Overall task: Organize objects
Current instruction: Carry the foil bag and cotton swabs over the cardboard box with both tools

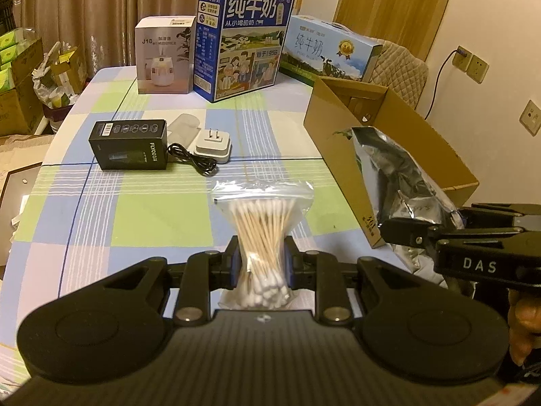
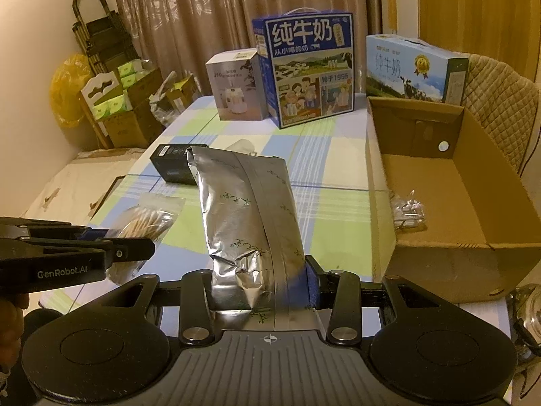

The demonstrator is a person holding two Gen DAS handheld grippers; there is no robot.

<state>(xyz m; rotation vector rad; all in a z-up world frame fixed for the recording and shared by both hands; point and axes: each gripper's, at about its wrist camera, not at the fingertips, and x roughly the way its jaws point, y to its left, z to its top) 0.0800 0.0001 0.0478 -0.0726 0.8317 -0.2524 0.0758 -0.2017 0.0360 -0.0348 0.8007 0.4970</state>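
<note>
My left gripper (image 1: 262, 260) is shut on a clear bag of cotton swabs (image 1: 262, 223), held above the checked tablecloth (image 1: 135, 209). My right gripper (image 2: 260, 284) is shut on a silver foil pouch (image 2: 247, 209), held upright just left of the open cardboard box (image 2: 439, 237). The pouch also shows in the left wrist view (image 1: 399, 176), in front of the box (image 1: 341, 155). The swab bag shows in the right wrist view (image 2: 148, 223) at the left. A small clear packet (image 2: 409, 211) lies inside the box.
On the table lie a black box (image 1: 130, 149), a white plug adapter (image 1: 213, 145) with a black cable (image 1: 194, 162), and a clear packet (image 1: 184, 125). A humidifier box (image 1: 165, 55) and two milk cartons (image 1: 241, 44) (image 1: 329, 50) stand at the back. A padded chair (image 2: 500, 108) is behind the box.
</note>
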